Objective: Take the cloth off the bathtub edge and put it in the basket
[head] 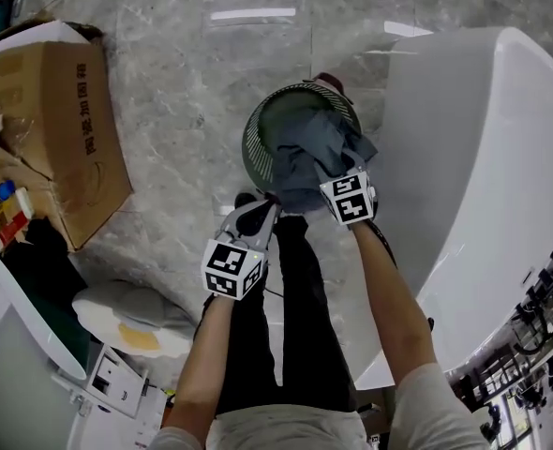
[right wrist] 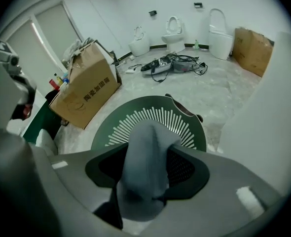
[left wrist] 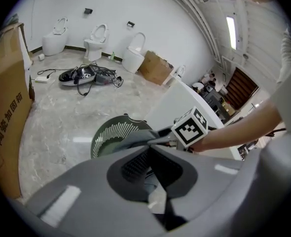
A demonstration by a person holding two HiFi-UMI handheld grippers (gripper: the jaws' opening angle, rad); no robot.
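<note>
Grey cloth [head: 306, 153], bunched between the slightly parted right tongs [right wrist: 148, 149] at the near rim of the green basket [head: 254, 139], may cling to them or slip over the rim, its long axis running from the tongs down into the basket, while the left tongs [left wrist: 149, 144] are closed and empty.

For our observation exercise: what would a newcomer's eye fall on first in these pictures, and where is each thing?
First, the grey cloth bunched between the jaws of the right gripper, hanging over the dark green basket on the marble floor. Next, the white bathtub just right of the basket, and the cardboard box at the left.
</note>
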